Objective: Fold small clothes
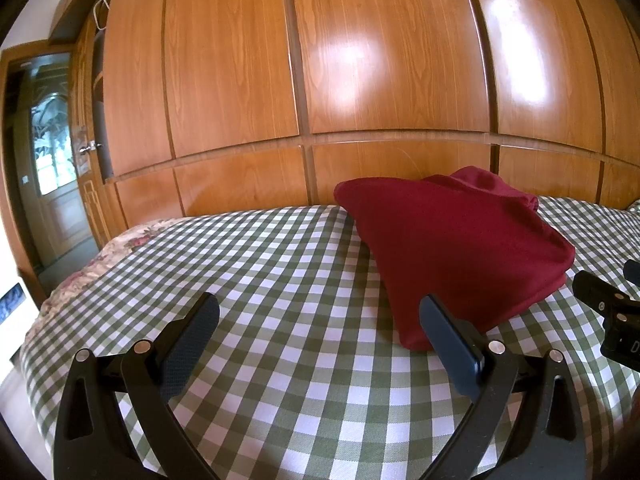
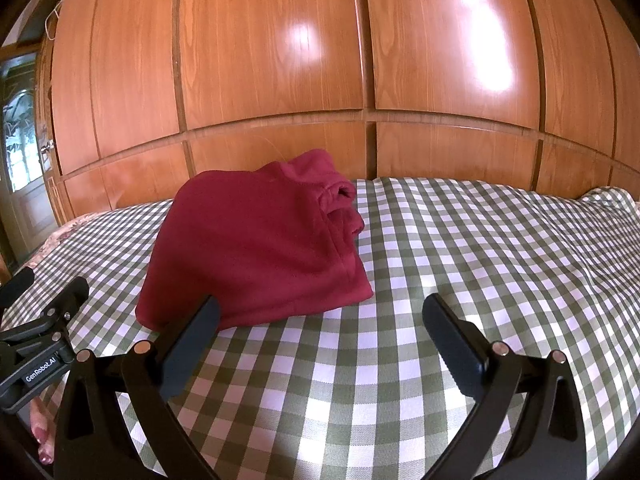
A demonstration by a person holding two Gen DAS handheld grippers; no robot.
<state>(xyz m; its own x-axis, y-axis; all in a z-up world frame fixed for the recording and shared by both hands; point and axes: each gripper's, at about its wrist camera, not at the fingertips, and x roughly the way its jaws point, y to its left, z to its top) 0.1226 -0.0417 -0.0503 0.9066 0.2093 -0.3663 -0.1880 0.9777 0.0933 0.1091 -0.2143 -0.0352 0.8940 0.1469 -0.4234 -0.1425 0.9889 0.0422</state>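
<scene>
A dark red fleece garment (image 1: 452, 244) lies folded into a thick bundle on the green-and-white checked bed cover (image 1: 280, 280). It also shows in the right wrist view (image 2: 256, 240), with its rolled collar or sleeve end at the far right of the bundle. My left gripper (image 1: 320, 304) is open and empty, just in front of and left of the garment; its right finger overlaps the near corner. My right gripper (image 2: 320, 304) is open and empty, in front of the garment's near right edge. Each gripper shows at the edge of the other's view.
A wall of glossy wooden wardrobe doors (image 1: 360, 80) stands right behind the bed. A door with a glass pane (image 1: 52, 148) is at the far left. A floral sheet (image 1: 132, 240) shows at the bed's left edge. Checked cover spreads to the right (image 2: 500, 248).
</scene>
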